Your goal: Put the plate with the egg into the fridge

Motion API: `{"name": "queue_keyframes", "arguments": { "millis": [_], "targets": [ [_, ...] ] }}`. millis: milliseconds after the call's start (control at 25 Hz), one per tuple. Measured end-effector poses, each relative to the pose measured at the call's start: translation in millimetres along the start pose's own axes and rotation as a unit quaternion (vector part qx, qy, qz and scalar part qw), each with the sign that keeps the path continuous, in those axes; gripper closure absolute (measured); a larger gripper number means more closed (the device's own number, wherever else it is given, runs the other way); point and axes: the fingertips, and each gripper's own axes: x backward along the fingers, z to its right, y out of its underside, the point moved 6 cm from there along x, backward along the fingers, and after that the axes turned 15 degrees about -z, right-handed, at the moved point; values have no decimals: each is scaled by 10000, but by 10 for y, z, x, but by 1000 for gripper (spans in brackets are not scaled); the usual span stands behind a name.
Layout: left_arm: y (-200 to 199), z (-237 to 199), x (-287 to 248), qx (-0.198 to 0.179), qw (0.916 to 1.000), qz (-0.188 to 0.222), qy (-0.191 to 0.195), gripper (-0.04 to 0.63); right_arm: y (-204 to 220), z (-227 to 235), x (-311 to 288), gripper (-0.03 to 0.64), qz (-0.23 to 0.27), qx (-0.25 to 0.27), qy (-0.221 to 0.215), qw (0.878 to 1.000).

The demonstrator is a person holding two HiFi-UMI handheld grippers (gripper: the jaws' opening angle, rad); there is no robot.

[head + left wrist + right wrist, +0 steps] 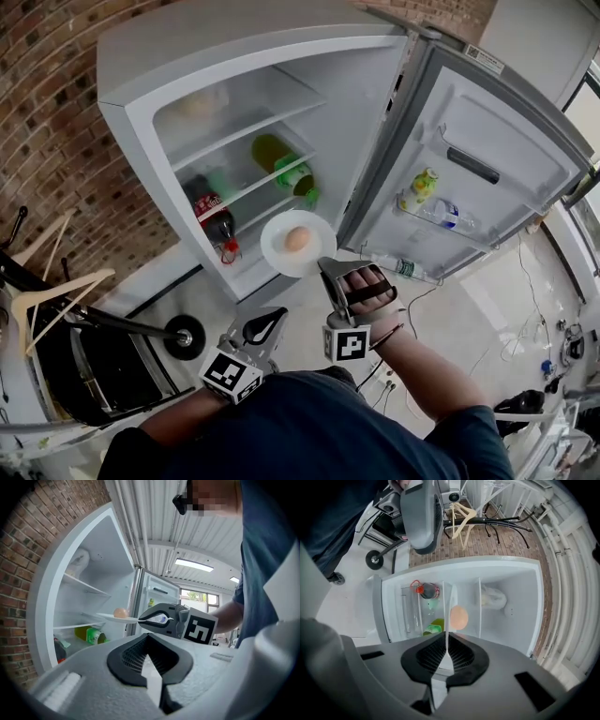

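A white plate [281, 246] with a brown egg [297, 239] on it hangs in the air in front of the open fridge [141, 66], level with its lower shelves. My right gripper [330, 273] is shut on the plate's near rim. The right gripper view shows the plate [448, 613] edge-on between the jaws and the egg [459, 617] beside it, with the fridge interior behind. My left gripper [265, 325] sits lower and to the left, shut with nothing in it. In the left gripper view the plate [115, 617] and egg [120, 613] are held out by the right gripper [140, 619].
Inside the fridge lie a green bottle [284, 163], a dark cola bottle [214, 219] and a pale bag [199, 103] on the top shelf. The open door [497, 150] at right holds small bottles [419, 187]. Wooden hangers [52, 286] and a wheeled stand [183, 336] are at left.
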Motion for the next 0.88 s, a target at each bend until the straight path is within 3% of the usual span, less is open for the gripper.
{"name": "queue_keyframes", "arguments": {
  "millis": [200, 760, 880],
  "targets": [
    [-94, -120, -156, 54, 9999, 21, -116, 591, 35, 26, -251, 597, 128, 127, 3, 9998],
    [-278, -296, -418, 397, 9943, 182, -968, 591, 49, 208, -958, 597, 840, 311, 207, 9958],
    [-287, -359, -391, 440, 9923, 204, -1139, 591, -11, 114, -1113, 595, 852, 335, -15, 9958]
  ]
}}
